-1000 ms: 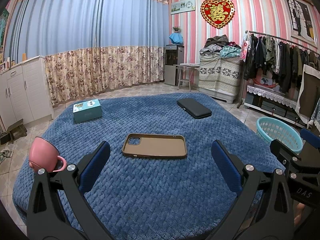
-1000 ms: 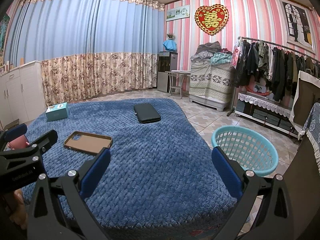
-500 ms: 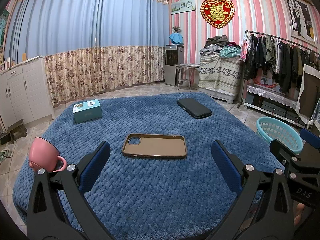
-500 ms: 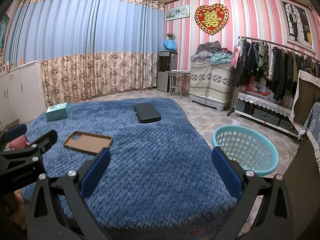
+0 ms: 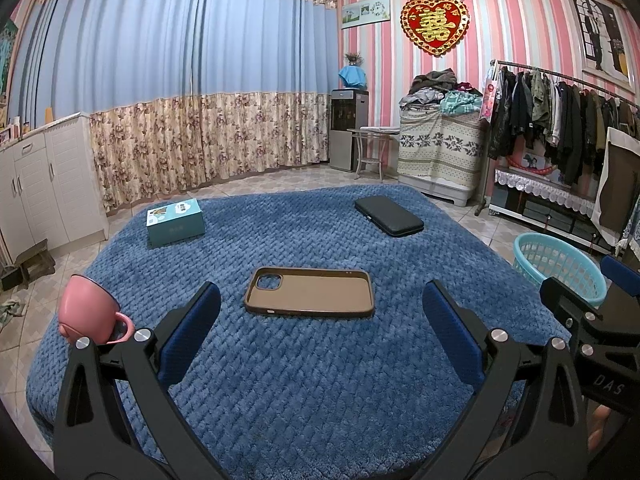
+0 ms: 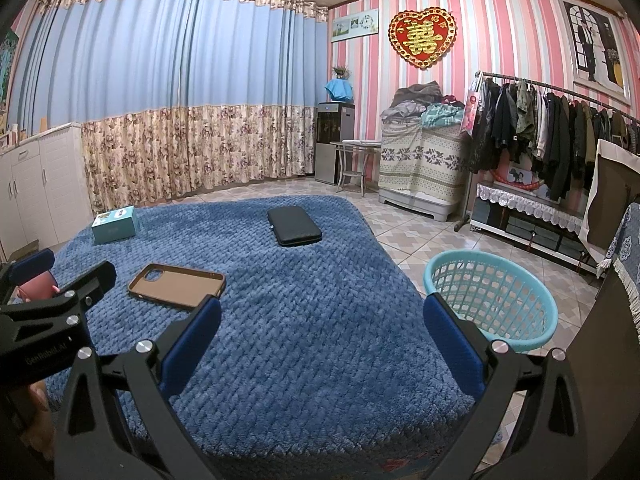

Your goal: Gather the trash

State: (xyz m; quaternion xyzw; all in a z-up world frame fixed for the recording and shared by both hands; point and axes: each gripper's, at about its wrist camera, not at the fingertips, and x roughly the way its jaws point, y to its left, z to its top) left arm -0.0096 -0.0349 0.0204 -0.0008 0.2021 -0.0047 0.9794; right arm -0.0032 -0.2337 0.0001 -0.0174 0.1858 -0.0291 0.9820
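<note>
A brown phone case [image 5: 310, 291] [image 6: 176, 286] lies flat on the blue quilted cover [image 5: 320, 380], just ahead of my left gripper [image 5: 320, 320], which stands open and empty. A teal box [image 5: 175, 222] [image 6: 115, 224] sits at the far left and a black pouch [image 5: 389, 215] [image 6: 294, 225] at the far middle. A pink cup [image 5: 90, 314] stands at the left edge. My right gripper [image 6: 320, 320] hangs open over the cover's near right part, empty. The teal mesh basket [image 6: 491, 298] [image 5: 560, 266] stands on the floor to the right.
Tiled floor [image 6: 404, 236] surrounds the covered surface. A clothes rack [image 6: 552, 132] and low shelf line the right wall, white cabinets [image 5: 36, 184] the left. A draped chest [image 6: 420, 164], small table and water dispenser [image 6: 334, 142] stand at the back.
</note>
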